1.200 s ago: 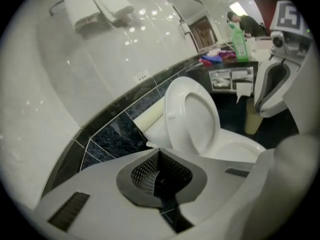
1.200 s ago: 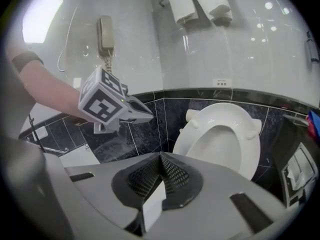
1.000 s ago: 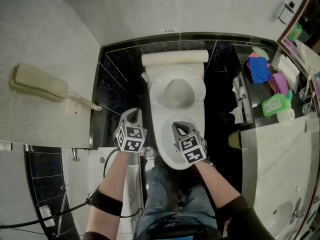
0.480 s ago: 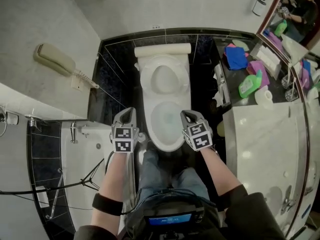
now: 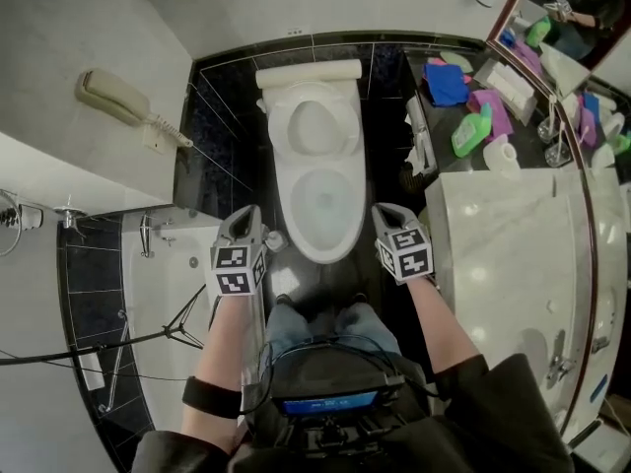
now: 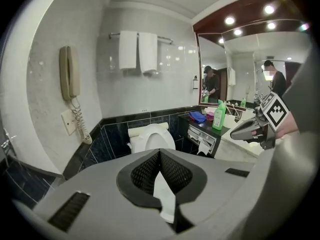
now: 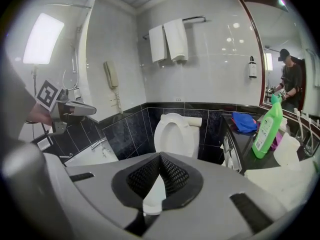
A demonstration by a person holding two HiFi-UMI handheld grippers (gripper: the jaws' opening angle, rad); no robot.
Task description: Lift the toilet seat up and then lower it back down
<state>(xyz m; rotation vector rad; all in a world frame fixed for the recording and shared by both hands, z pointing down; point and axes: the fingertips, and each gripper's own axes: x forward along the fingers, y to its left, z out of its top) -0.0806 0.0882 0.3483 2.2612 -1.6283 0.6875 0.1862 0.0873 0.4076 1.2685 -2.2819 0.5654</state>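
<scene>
we have drawn back from the white ceramic toilet (image 5: 321,210); left tool (image 5: 245,221) and right tool (image 5: 385,217) flank its bowl, both closed and empty, white oval seat (image 5: 314,126) raised.

Bright, even light fills the white bathroom. Recessed spotlights (image 6: 230,20) glow above the mirror (image 6: 240,69) in the left gripper view, while a lit panel (image 7: 42,38) blows out to pure white at the upper left of the right gripper view. In the head view the marble counter (image 5: 493,254) carries pale glare and the black tiles (image 5: 212,146) reflect faintly. Both gripper views bow straight lines, darken to black at the corners and go soft in the near foreground.
</scene>
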